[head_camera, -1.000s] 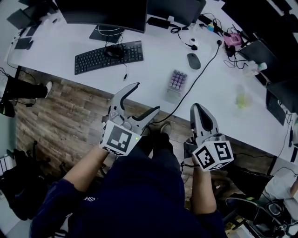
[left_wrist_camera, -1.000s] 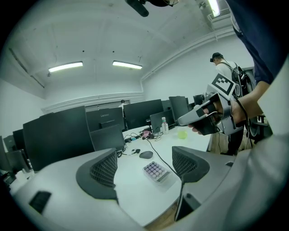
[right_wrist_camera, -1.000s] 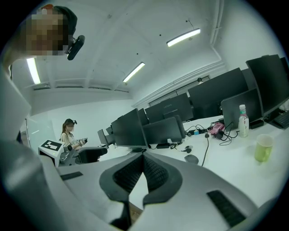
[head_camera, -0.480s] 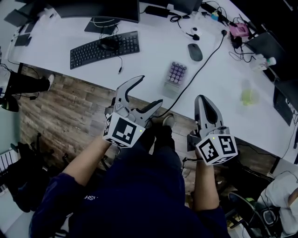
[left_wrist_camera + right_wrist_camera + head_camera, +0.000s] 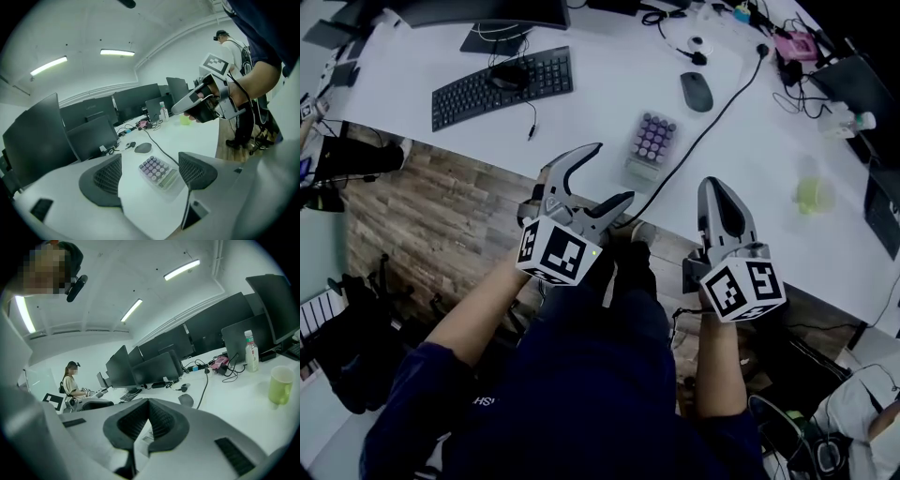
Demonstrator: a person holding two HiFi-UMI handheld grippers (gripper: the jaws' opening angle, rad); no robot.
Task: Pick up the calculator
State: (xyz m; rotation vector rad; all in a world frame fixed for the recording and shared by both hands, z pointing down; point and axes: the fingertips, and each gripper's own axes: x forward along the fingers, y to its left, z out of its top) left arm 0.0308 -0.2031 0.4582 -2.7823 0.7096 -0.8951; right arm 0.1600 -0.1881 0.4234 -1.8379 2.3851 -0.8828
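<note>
The calculator (image 5: 651,150), pale with rows of purple keys and a small display, lies near the front edge of the white desk (image 5: 591,94). In the left gripper view the calculator (image 5: 158,172) shows on the desk between the two jaws, farther off. My left gripper (image 5: 607,175) hangs open over the floor just short of the desk edge, left of the calculator, with nothing in it. My right gripper (image 5: 717,192) is shut and empty, held in front of the desk to the calculator's right, and its pads (image 5: 149,420) meet.
A black cable (image 5: 703,131) runs across the desk right beside the calculator. A mouse (image 5: 697,91) lies behind it, a keyboard (image 5: 502,82) far left, a green cup (image 5: 814,195) at right. Monitors line the back. Another person (image 5: 71,380) sits at a distant desk.
Both grippers have drifted up the view and a little to the right, nearer the desk edge and the calculator. The left stays open, the right stays shut.
</note>
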